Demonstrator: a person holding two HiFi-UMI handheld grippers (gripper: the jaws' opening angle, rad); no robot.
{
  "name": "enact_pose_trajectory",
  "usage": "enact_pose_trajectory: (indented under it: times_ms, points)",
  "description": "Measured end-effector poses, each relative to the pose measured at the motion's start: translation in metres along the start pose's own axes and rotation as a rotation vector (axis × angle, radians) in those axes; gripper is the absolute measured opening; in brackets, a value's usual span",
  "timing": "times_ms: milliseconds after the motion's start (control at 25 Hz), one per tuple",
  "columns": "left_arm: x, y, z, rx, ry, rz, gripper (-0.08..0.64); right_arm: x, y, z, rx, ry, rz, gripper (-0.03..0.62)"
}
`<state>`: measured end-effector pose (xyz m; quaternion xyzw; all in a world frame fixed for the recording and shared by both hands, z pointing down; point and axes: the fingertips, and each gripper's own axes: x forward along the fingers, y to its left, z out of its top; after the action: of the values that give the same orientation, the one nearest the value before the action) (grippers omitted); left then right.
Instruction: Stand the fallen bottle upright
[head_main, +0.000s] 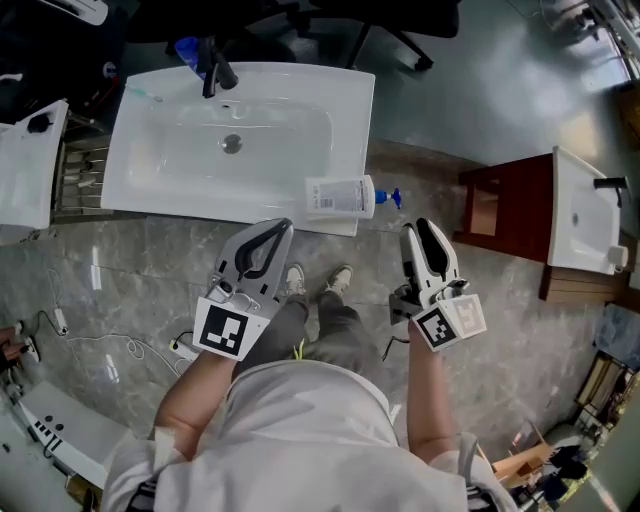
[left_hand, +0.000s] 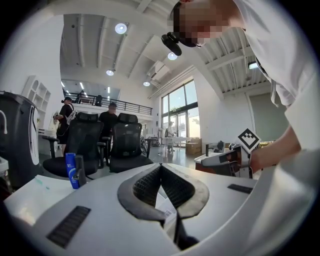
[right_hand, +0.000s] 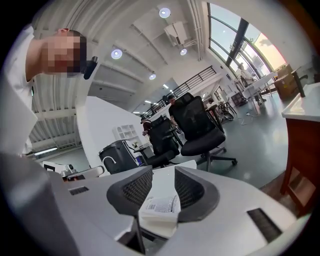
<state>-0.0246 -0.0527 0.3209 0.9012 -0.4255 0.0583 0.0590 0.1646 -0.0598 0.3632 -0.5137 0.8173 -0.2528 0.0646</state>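
Short of the front edge of the washbasin (head_main: 170, 170), left tool (head_main: 287, 226) is pinched shut, empty, idle. Right tool (head_main: 420, 228), jaws partly apart, holds nothing and is aimed at the pump bottle (head_main: 338, 196), probably to grab it. That bottle lies on its side at the washbasin's front right corner, blue pump past the edge.

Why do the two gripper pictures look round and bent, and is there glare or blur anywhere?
Left gripper view: a wide lens bends straight lines and blackens the corners; round ceiling lamps glare. Right gripper view: same bending, and the tall bright windows wash out. Head view: sharp, with a sheen on the glossy grey floor.
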Motion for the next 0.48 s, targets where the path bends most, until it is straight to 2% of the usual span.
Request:
enact_pose_trajectory:
  times_ms: [240,480]
  points:
    - [0.02,0.002,-0.023,-0.006,0.031,0.014,0.017,0.011,-0.033,-0.032,0.104,0.026,0.02,0.215]
    - [0.035,0.0,-0.053,0.004,0.078,0.017,0.017,0.02,-0.065,-0.056,0.243,0.022,0.023,0.239]
